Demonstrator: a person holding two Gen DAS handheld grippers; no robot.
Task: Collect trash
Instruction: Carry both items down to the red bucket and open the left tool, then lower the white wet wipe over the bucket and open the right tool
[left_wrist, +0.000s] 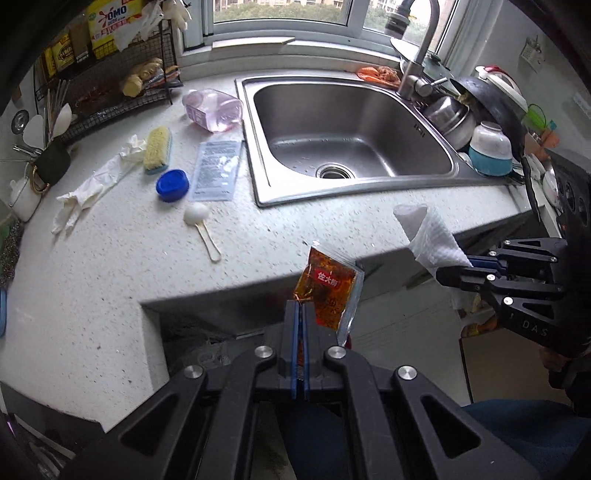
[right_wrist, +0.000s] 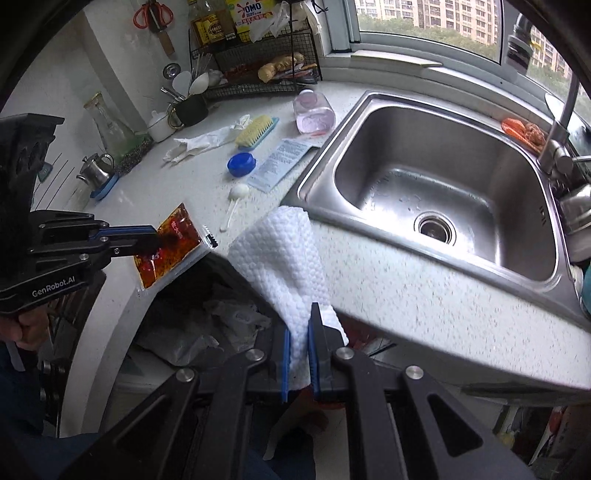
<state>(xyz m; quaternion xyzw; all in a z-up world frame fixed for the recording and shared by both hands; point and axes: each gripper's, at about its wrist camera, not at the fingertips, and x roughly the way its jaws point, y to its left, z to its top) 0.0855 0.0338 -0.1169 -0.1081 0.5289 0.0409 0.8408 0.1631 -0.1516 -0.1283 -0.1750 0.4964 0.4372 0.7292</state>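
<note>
The sauce packet (left_wrist: 328, 291) hangs clamped by its lower corner in the left tongs (left_wrist: 300, 321), its long axis running up and away from the tips, out past the worktop (left_wrist: 147, 258) edge instead of over it. Beside it to the right, the paper towel (right_wrist: 284, 258) is pinched at its gathered end in the right tongs (right_wrist: 299, 332), the loose sheet fanning upward in front of the sink (right_wrist: 443, 206). Both tongs are closed on their loads and sit level with each other, just off the front edge, so neither is clearly nearer the drop. What matters for the coming move, as I judge it, lies below: in the right wrist view a dark opening with crumpled plastic (right_wrist: 207, 325) shows under the corner, between and beneath the two pairs of tongs, probably a bin or bag, though I cannot tell for sure. Both pieces would need to come over it and be let go. On the speckled white worktop there remain a glove (left_wrist: 92, 188), a brush (left_wrist: 158, 149), a blue cap (left_wrist: 172, 185), a flat sachet (left_wrist: 216, 170), a white spoon (left_wrist: 201, 225) and a tipped pink bottle (left_wrist: 214, 109). Behind are a wire rack (left_wrist: 122, 74) and a window (left_wrist: 280, 11).
</note>
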